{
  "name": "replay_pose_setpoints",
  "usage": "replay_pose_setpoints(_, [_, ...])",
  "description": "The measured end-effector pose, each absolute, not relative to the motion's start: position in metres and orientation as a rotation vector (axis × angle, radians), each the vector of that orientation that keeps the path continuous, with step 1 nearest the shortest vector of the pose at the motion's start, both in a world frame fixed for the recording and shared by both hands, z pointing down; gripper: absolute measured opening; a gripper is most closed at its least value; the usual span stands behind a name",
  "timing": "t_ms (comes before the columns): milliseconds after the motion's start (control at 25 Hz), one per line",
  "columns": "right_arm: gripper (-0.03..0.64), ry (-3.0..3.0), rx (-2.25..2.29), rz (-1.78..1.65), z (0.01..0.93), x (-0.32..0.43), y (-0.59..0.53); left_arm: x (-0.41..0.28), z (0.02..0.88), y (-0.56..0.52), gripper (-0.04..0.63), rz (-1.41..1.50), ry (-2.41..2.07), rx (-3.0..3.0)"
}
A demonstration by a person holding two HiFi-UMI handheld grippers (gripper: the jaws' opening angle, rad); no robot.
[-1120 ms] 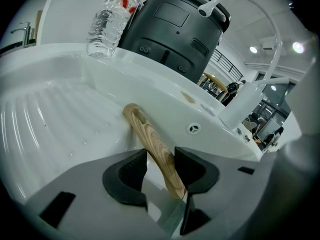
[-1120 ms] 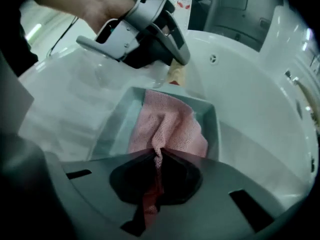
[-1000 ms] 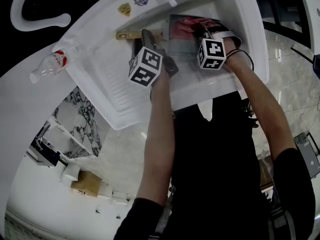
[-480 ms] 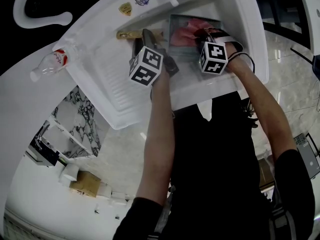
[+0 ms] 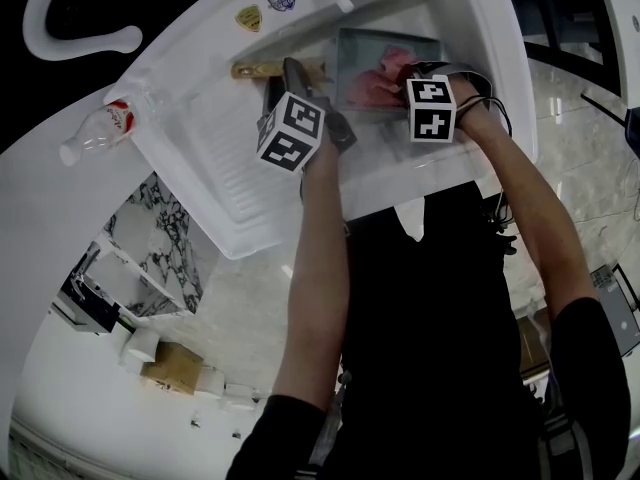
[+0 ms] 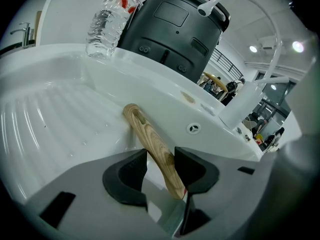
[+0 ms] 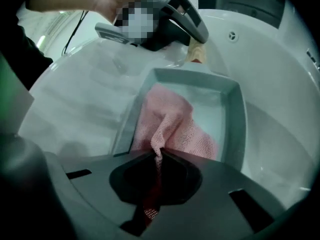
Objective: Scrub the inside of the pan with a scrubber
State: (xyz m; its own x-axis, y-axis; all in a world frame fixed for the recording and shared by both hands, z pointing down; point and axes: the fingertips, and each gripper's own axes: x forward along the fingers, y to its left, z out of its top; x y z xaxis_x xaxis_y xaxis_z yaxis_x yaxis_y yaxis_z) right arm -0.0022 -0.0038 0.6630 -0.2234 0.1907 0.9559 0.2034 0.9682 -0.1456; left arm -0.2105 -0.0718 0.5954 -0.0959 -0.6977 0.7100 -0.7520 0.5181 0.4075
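A square grey pan (image 5: 392, 36) (image 7: 236, 115) lies in the white sink, its wooden handle (image 5: 255, 69) (image 6: 146, 134) pointing left. My left gripper (image 5: 287, 74) (image 6: 161, 164) is shut on that handle, which runs between its pads. A pink scrubber cloth (image 5: 372, 84) (image 7: 172, 124) lies bunched inside the pan. My right gripper (image 5: 408, 68) (image 7: 157, 156) points steeply down over the pan's near side, shut on a pinched fold of the cloth. In the right gripper view the left gripper (image 7: 196, 34) shows at the top, at the pan's far corner.
The sink's ribbed drainboard (image 5: 215, 163) stretches to the left. A plastic water bottle (image 5: 100, 128) (image 6: 111, 19) lies on the counter beyond it. A white curved faucet (image 6: 240, 14) and a black appliance (image 6: 175, 29) stand behind the sink rim. An overflow hole (image 6: 194, 128) is in the sink's back wall.
My right gripper has moved right across the pan, pulling the pink cloth along and tipping more steeply down. More of the pan's floor shows. The left gripper and handle have stayed put.
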Motion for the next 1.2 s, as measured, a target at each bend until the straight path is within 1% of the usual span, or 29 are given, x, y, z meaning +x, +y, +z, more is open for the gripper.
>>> replay_pose_setpoints(160, [0.023,-1.774,-0.143,-0.188,0.666,0.004,-0.04,-0.211,0.596,-0.072,0.187,0.074,-1.823,1.211])
replay_pose_setpoints(360, [0.023,-1.633,0.06,-0.508,0.668,0.014,-0.087,-0.211,0.597,-0.071,0.187,0.074,-1.819,1.205])
replay_pose_setpoints(480, [0.023,-1.557,0.116,-0.648,0.667,0.017,-0.097,-0.21,0.597,-0.071,0.187,0.084,-1.815,1.202])
replay_pose_setpoints(560, [0.023,-1.497,0.116,-0.683,0.669,0.021,-0.096,-0.211,0.596,-0.073,0.187,0.091,-1.817,1.205])
replay_pose_setpoints(640, [0.023,-1.469,0.096,-0.612,0.671,0.028,-0.087,-0.212,0.595,-0.074,0.187,0.094,-1.818,1.208])
replay_pose_setpoints(1000, [0.023,-1.505,-0.186,-0.084,0.674,0.027,-0.01,-0.211,0.595,-0.071,0.189,0.109,-1.82,1.205])
replay_pose_setpoints(1200, [0.023,-1.543,-0.215,0.214,0.671,0.025,0.016,-0.21,0.593,-0.072,0.189,0.108,-1.801,1.202])
